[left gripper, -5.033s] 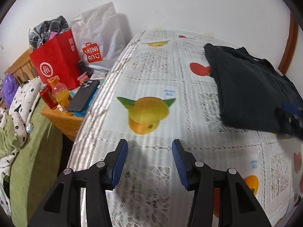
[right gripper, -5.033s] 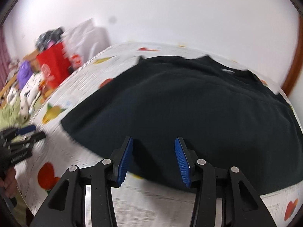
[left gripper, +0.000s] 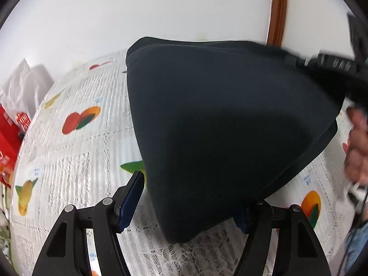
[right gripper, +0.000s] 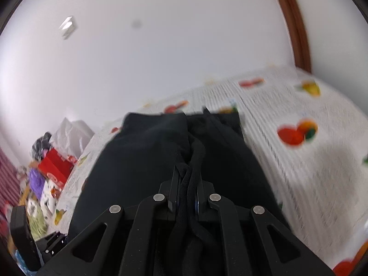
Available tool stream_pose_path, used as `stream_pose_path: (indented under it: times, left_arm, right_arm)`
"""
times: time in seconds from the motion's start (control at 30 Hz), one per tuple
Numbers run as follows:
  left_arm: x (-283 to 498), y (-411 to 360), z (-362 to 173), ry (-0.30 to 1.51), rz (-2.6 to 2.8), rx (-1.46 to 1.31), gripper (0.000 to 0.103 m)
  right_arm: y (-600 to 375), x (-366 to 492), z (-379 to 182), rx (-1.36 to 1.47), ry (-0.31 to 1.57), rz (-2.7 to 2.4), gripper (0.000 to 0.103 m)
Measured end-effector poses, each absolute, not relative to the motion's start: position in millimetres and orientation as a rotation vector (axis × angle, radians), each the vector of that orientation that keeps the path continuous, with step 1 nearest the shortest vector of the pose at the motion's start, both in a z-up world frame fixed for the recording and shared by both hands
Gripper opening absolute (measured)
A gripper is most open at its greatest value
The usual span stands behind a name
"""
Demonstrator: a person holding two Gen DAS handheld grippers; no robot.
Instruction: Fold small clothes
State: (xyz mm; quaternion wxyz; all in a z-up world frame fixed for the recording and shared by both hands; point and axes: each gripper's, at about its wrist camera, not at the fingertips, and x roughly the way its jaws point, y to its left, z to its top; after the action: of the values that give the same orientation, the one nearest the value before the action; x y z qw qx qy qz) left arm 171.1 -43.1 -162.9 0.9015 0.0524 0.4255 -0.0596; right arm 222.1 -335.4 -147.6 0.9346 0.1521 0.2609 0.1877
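While one dark garment (left gripper: 218, 126) drapes the table, the right hand-held gripper (right gripper: 186, 197) pinches it; the left hand-held gripper (left gripper: 191, 197) gapes.

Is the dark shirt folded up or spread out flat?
Folded. The dark cloth garment shows a doubled edge in the left wrist view, and the right gripper pinches a bunched part of it.

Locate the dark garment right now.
The dark garment lies on the fruit-print tablecloth, filling the centre of the left wrist view; in the right wrist view, a bunched fold sits pinched in the right hand-held gripper.
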Motion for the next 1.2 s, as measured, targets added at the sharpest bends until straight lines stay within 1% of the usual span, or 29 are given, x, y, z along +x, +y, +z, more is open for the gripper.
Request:
stream_pose_path:
  times: [0.07, 0.13, 0.3, 0.37, 0.47, 0.5, 0.53, 0.67, 0.77, 0.9, 0.97, 1.03, 1.13, 1.2]
  left_arm:
    - [172, -43, -163, 0.888, -0.120, 0.097, 0.068]
    - [172, -42, -164, 0.888, -0.120, 0.083, 0.068]
    - [172, -48, -165, 0.867, -0.112, 0.119, 0.068]
    - [173, -49, -164, 0.871, -0.108, 0.127, 0.068]
    - [175, -49, -162, 0.889, -0.116, 0.117, 0.068]
    - [176, -48, -161, 0.900, -0.125, 0.113, 0.068]
    - [173, -47, -159, 0.903, -0.136, 0.110, 0.065]
    - [145, -45, -145, 0.877, -0.213, 0.090, 0.065]
    - [126, -45, -126, 0.804, -0.255, 0.069, 0.065]
    - [136, -46, -104, 0.717, -0.221, 0.083, 0.066]
    - [148, -44, -106, 0.724, -0.203, 0.080, 0.066]
    - [167, -43, -124, 0.783, -0.179, 0.085, 0.067]
    - [176, -39, -149, 0.857, -0.201, 0.054, 0.068]
    - [175, -36, -152, 0.875, -0.216, 0.049, 0.068]
  right_arm:
    - [-363, 212, -141, 0.409, 0.441, 0.402, 0.007]
    - [-388, 208, -149, 0.480, 0.422, 0.351, 0.007]
    - [-412, 228, -202, 0.509, 0.637, 0.264, 0.009]
    - [-412, 228, -202, 0.479, 0.643, 0.245, 0.013]
    - [-413, 222, -192, 0.380, 0.657, 0.180, 0.029]
    - [-415, 216, -188, 0.352, 0.651, 0.161, 0.030]
    - [-418, 209, -183, 0.333, 0.640, 0.151, 0.032]
    - [-421, 175, -163, 0.227, 0.574, 0.173, 0.032]
    - [-409, 160, -165, 0.164, 0.547, 0.245, 0.032]
    - [-392, 162, -193, 0.084, 0.643, 0.202, 0.032]
    - [-396, 158, -198, 0.107, 0.666, 0.204, 0.032]
    - [-400, 153, -192, 0.115, 0.678, 0.214, 0.032]
    - [-404, 149, -170, 0.102, 0.647, 0.230, 0.032]
    - [-403, 154, -159, 0.096, 0.632, 0.244, 0.034]
